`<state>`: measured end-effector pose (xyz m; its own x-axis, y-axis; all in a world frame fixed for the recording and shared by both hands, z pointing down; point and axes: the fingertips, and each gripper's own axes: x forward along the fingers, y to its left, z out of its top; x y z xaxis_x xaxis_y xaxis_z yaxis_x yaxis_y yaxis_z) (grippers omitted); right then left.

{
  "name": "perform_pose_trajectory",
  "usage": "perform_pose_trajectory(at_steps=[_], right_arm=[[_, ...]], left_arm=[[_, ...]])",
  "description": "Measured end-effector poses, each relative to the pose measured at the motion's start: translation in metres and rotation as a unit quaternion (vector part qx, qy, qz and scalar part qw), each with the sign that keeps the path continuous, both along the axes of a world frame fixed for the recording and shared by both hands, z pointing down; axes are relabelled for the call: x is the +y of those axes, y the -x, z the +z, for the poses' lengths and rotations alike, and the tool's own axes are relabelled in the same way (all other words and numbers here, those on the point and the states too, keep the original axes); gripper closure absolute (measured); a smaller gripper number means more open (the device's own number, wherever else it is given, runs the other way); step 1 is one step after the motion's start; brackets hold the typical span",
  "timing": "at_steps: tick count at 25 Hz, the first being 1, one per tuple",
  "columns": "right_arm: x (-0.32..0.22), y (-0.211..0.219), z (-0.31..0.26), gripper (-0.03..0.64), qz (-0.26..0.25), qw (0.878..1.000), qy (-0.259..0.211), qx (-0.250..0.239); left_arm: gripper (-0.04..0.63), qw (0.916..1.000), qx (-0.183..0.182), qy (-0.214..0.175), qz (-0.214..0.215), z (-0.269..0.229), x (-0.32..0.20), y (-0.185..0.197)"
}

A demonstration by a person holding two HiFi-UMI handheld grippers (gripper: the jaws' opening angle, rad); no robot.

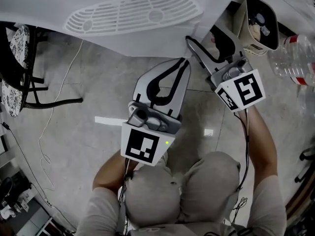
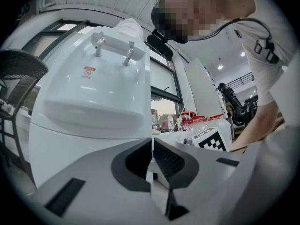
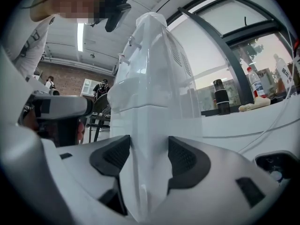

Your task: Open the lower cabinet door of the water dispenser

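From above, the water dispenser (image 1: 133, 14) shows only its white top with an oval grille, at the far edge of the picture. The person crouches in front of it, knees (image 1: 187, 186) at the near edge. The head view hides the front of the machine, so the lower cabinet door cannot be seen there. Both gripper views show it.

The left gripper (image 1: 179, 65) points toward the dispenser near the middle of the scene. In the left gripper view its jaws are closed, the dark pads (image 2: 168, 161) meeting with nothing between them. Beyond them rise the two taps (image 2: 112, 48), the rounded ledge under them, and below that the plain white lower cabinet door (image 2: 79, 149). To the right, farther off, a table (image 2: 206, 125) carries bottles.

The right gripper (image 1: 194, 45) sits farther right, with its tips reaching in under the dispenser's top. In the right gripper view its jaws are spread wide, with the near vertical edge of the dispenser's lower part (image 3: 149, 172) filling the gap between them. The pads (image 3: 185, 161) sit just beside that edge on both sides, and I cannot tell whether they press on it or whether the door is ajar.

Only the head view shows the black chair (image 1: 24, 77) on the left and a clear bottle (image 1: 295, 58) on the right.
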<state>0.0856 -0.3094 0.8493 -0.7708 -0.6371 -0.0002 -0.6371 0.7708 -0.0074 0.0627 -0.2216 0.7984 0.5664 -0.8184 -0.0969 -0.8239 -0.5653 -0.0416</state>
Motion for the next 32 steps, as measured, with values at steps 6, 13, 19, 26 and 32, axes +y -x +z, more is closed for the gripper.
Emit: perform_pose_trajectory(at_steps=[6,13,19,26,32], right_arm=[[0.015,-0.002,-0.001,0.364,-0.011,1.000,-0.003,-0.002],[0.070,-0.002,0.001,0.428,-0.043,0.999,-0.003,-0.008],[0.127,0.014,-0.003,0.442,-0.094,0.996,-0.001,-0.008],[0.172,0.064,-0.014,0.419,-0.184,0.983,-0.012,-0.004],[0.210,0.109,-0.016,0.417,-0.257,0.966,-0.018,0.019]], left_arm=[[0.581,0.9999,-0.002,-0.013,-0.001,-0.010,0.017,0.006],[0.581,0.9997,-0.012,-0.018,-0.007,-0.014,0.039,0.019],[0.581,0.9984,-0.039,-0.014,-0.040,-0.012,0.062,0.051],[0.581,0.9926,-0.054,0.003,-0.109,-0.008,0.098,0.111],[0.581,0.9872,-0.057,0.012,-0.149,-0.005,0.131,0.156]])
